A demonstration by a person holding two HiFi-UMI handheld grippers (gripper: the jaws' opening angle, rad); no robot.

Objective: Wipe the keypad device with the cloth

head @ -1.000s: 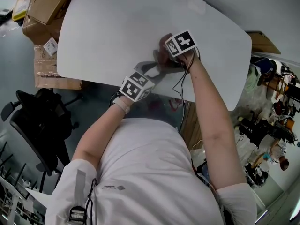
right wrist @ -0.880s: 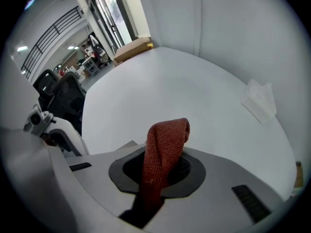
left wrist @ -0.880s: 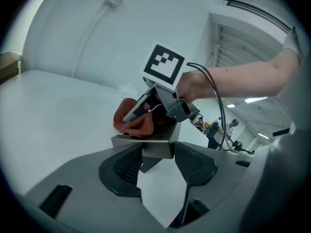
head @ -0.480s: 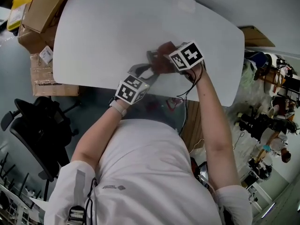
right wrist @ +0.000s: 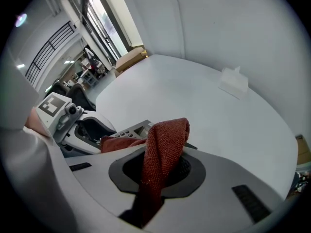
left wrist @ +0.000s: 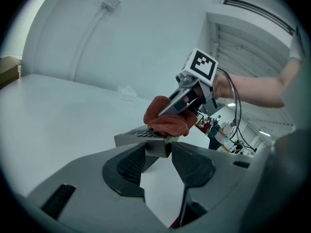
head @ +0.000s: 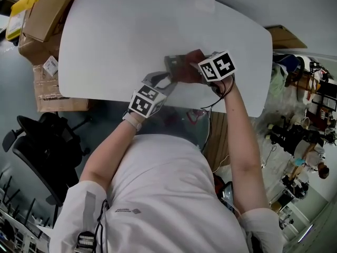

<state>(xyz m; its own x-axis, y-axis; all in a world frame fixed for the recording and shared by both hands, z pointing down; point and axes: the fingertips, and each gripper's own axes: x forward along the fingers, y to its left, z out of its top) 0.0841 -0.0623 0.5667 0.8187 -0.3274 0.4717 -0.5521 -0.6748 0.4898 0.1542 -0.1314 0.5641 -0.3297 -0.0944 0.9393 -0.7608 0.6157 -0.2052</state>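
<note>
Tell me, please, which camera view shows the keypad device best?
The left gripper view: the keypad device sits close and centred, keys visible, only partly under the cloth. The right gripper view shows just a strip of keys behind the cloth; the head view shows it small and dark.

White table point(head: 131, 36), office chair point(head: 45, 157), cardboard boxes point(head: 50, 9)

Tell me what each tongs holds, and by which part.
Right tongs: red cloth, pinched by a fold. Left tongs have just been closing around the near end of the keypad device; whether they press it cannot be told.
</note>
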